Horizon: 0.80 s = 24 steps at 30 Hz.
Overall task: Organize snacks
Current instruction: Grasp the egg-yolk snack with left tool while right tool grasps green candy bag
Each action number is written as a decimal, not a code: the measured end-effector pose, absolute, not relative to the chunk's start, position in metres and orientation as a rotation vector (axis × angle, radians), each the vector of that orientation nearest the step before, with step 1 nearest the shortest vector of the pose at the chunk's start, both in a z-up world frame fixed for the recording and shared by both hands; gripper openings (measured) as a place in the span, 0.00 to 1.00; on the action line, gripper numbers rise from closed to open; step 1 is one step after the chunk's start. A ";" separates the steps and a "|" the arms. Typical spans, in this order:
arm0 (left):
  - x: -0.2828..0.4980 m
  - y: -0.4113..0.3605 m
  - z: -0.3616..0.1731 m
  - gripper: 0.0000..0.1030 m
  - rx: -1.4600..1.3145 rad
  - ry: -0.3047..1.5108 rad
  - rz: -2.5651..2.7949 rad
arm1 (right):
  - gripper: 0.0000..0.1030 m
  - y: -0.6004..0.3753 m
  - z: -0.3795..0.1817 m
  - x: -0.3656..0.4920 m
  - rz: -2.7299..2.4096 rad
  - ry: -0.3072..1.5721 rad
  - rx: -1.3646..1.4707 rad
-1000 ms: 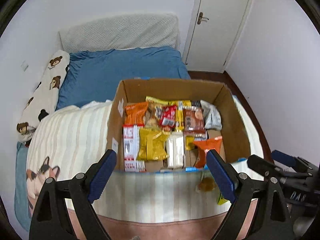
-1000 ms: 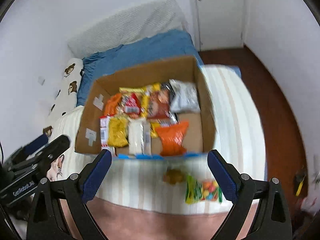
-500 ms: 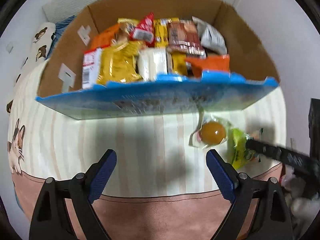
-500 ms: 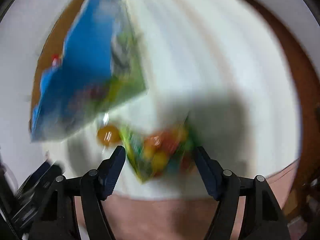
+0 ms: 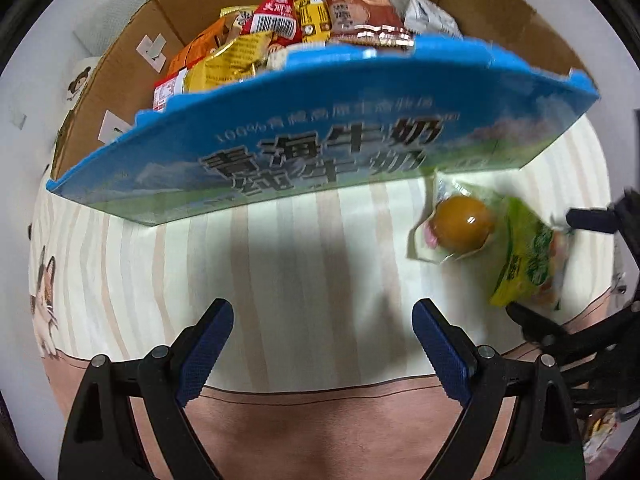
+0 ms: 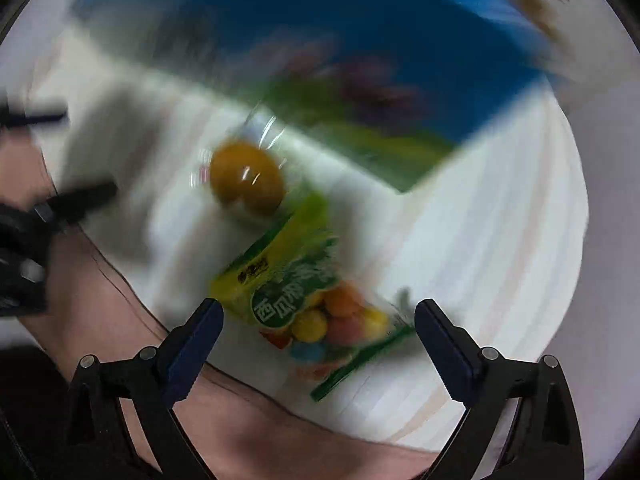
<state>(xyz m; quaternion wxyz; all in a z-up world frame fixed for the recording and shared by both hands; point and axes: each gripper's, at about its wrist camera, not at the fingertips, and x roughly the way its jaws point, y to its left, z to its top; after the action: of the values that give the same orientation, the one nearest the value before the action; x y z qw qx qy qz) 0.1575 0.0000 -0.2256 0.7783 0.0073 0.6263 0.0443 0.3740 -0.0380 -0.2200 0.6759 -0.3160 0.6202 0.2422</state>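
A cardboard box [image 5: 304,160] with a blue printed front, full of snack packets [image 5: 276,20], stands on a striped bedspread. In front of its right corner lie a clear packet with an orange ball-shaped snack [image 5: 462,222] and a green-yellow bag of coloured candy balls [image 5: 528,264]. My left gripper [image 5: 322,344] is open and empty over bare bedspread. My right gripper [image 6: 318,344] is open, its fingers either side of the candy bag [image 6: 316,304]; the orange snack [image 6: 246,178] lies beyond. The right wrist view is blurred.
The bedspread [image 5: 320,264] has a pink band along its near edge. The other gripper's black frame [image 5: 592,344] shows at the right of the left wrist view. A cat print [image 5: 44,308] is at the left.
Both grippers have dropped low and moved close to the bedspread in front of the box. My right gripper has opened wider and turned, with the candy bag now between its fingers.
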 end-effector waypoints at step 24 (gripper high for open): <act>0.194 -0.055 -0.266 0.89 -0.297 1.427 0.135 | 0.66 -0.179 -0.215 0.363 0.155 1.434 0.028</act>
<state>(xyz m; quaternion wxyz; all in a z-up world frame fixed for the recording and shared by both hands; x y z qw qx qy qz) 0.1944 -0.0553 -0.2659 0.7438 -0.1356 0.6516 0.0614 0.3631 -0.1792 -0.2153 0.7508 0.0129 0.6566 0.0708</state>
